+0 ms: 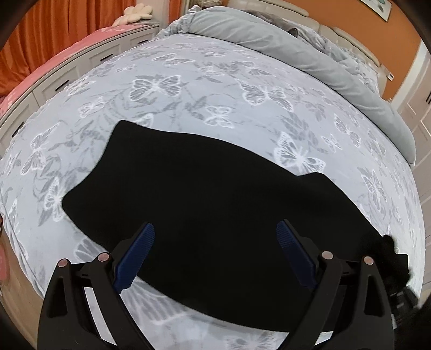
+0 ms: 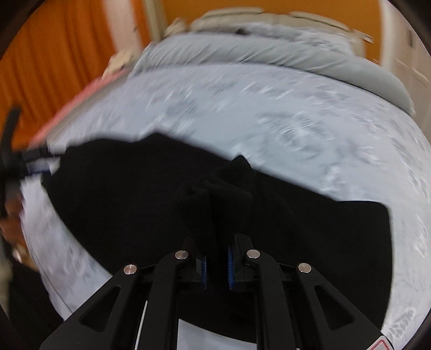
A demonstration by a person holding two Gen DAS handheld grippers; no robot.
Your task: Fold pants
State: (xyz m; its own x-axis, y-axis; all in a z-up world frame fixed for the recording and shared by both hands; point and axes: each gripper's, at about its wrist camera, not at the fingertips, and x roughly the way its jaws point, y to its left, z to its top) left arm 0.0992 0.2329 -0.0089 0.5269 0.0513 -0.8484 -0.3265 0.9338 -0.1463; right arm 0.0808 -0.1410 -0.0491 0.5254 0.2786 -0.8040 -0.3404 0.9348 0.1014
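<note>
Black pants (image 1: 204,193) spread flat on near half of butterfly bedspread (image 1: 204,80), gray duvet (image 1: 296,53) bunched at far end. My left claw (image 1: 215,234) spread wide, hovering over pants' near edge, gripping nothing. My right claw (image 2: 217,258) pinching bunched fold of pants (image 2: 218,199), lifted off bed; view blurred. Fabric looks soft, limp, light; will sag and drag. Best hold, I judge: edges or corners, both layers together.

place: home bedroom | bed (image 1: 215,88) with butterfly-print cover | rolled grey duvet (image 1: 269,40) by padded headboard (image 1: 336,29) | orange curtains (image 1: 54,29) | flower-shaped cushion (image 1: 134,13) on side unit
</note>
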